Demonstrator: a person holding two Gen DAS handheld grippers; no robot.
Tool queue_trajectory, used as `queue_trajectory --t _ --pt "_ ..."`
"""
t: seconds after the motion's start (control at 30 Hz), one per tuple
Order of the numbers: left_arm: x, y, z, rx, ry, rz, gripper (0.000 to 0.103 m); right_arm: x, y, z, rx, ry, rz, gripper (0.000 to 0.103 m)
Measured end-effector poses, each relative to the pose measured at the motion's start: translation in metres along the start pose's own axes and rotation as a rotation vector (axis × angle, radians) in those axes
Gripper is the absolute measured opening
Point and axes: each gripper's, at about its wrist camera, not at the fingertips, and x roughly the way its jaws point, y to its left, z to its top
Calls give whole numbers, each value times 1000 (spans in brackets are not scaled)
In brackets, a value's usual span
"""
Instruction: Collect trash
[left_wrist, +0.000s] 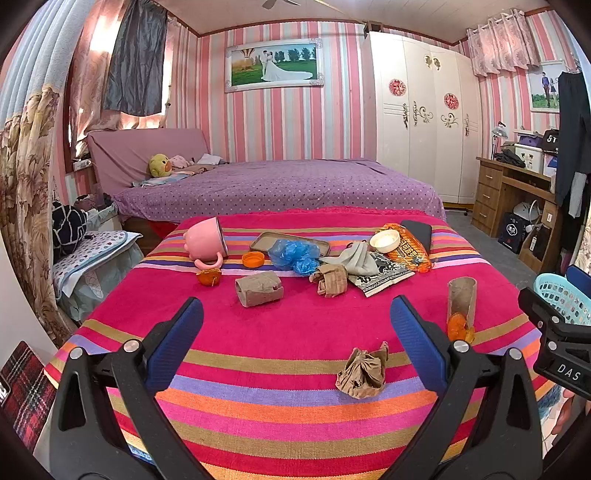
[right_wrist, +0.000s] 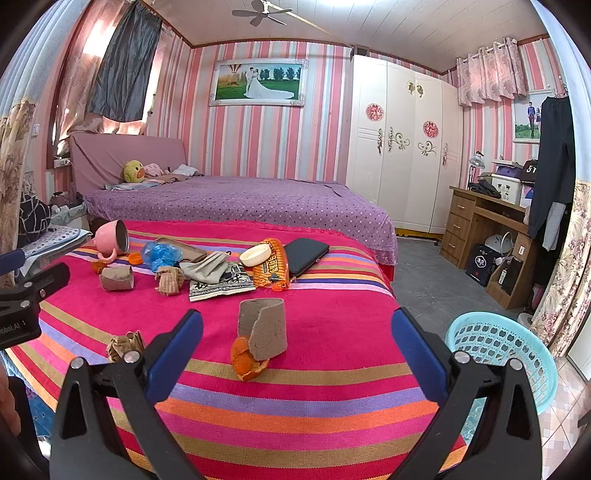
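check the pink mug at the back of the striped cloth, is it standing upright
No, the pink mug lies tipped on its side on the striped cloth, its open mouth facing sideways toward the other clutter.

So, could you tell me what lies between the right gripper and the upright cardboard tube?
In the right wrist view, only bare striped cloth and an orange peel at the cardboard tube separate it from the right gripper.

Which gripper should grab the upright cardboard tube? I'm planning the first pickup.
Probably right: the cardboard tube stands just ahead of the open right gripper, and the basket is beside it.
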Motion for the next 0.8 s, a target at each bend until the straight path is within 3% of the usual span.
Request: queue_trajectory --t 0.8 --pt "0 0 0 1 1 0 98 -7 -18 1 3 0 -6 99"
